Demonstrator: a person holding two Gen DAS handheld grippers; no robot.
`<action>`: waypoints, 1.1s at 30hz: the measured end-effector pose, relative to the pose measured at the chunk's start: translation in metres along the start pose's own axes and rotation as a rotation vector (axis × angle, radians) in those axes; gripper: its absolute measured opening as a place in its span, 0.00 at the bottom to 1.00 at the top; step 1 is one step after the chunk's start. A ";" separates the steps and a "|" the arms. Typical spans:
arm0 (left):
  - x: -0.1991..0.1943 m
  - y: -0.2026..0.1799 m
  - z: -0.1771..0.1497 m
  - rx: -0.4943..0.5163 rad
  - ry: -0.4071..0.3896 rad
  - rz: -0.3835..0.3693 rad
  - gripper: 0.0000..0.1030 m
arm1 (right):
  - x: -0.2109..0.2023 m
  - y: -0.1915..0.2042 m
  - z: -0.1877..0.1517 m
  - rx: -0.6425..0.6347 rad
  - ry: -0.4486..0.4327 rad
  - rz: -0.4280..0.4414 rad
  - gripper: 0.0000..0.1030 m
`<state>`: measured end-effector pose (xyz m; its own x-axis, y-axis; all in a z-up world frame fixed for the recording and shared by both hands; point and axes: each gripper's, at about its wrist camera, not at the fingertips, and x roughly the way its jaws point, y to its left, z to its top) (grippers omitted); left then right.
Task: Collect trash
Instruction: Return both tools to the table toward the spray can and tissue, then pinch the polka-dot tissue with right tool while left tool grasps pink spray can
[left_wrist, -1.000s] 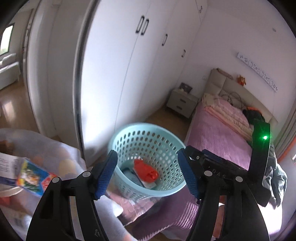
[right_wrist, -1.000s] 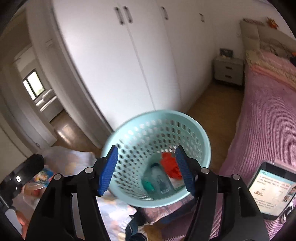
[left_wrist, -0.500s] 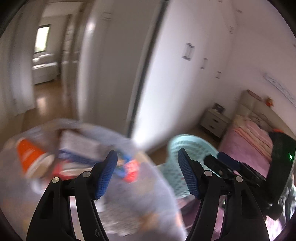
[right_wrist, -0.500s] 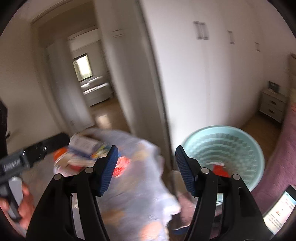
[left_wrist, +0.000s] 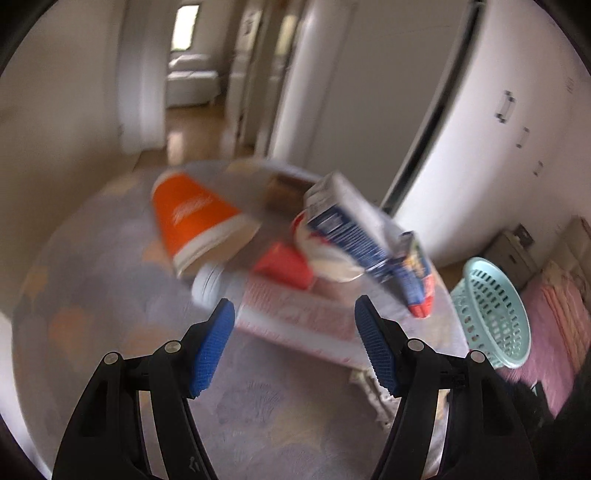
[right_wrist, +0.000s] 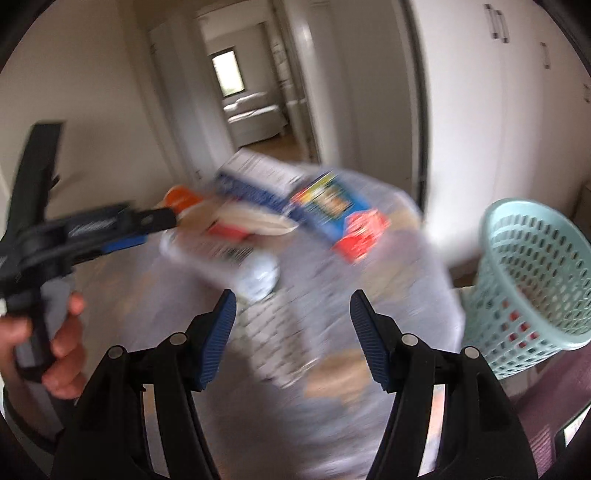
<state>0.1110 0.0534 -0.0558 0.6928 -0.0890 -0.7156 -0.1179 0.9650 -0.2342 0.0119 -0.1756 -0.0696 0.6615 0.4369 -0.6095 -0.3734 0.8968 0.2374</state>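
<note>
Left wrist view: my left gripper (left_wrist: 293, 345) has its jaws spread wide, nothing between them. It hangs over a round table (left_wrist: 92, 295) with a blurred trash pile: orange cup (left_wrist: 192, 218), blue-white carton (left_wrist: 351, 221), pink-white packet (left_wrist: 295, 314). Teal basket (left_wrist: 491, 314) sits at the right, past the table edge.

Right wrist view: right gripper (right_wrist: 291, 336) also wide open and empty. Same pile ahead, including a blue-red snack box (right_wrist: 340, 214); the basket (right_wrist: 532, 284) is right of the table, with something red visible through its holes.
</note>
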 end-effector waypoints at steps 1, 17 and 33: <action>0.004 0.005 -0.003 -0.038 0.014 0.007 0.64 | 0.005 0.006 -0.004 -0.016 0.016 0.001 0.59; 0.052 -0.004 -0.014 -0.381 0.095 0.104 0.79 | 0.050 -0.009 -0.017 -0.025 0.154 -0.021 0.34; 0.021 -0.001 -0.033 -0.126 0.195 0.095 0.51 | 0.015 -0.027 -0.020 -0.024 0.094 -0.021 0.05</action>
<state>0.1015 0.0425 -0.0924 0.5253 -0.0576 -0.8490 -0.2722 0.9339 -0.2318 0.0191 -0.1949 -0.1006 0.6060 0.4088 -0.6823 -0.3765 0.9031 0.2067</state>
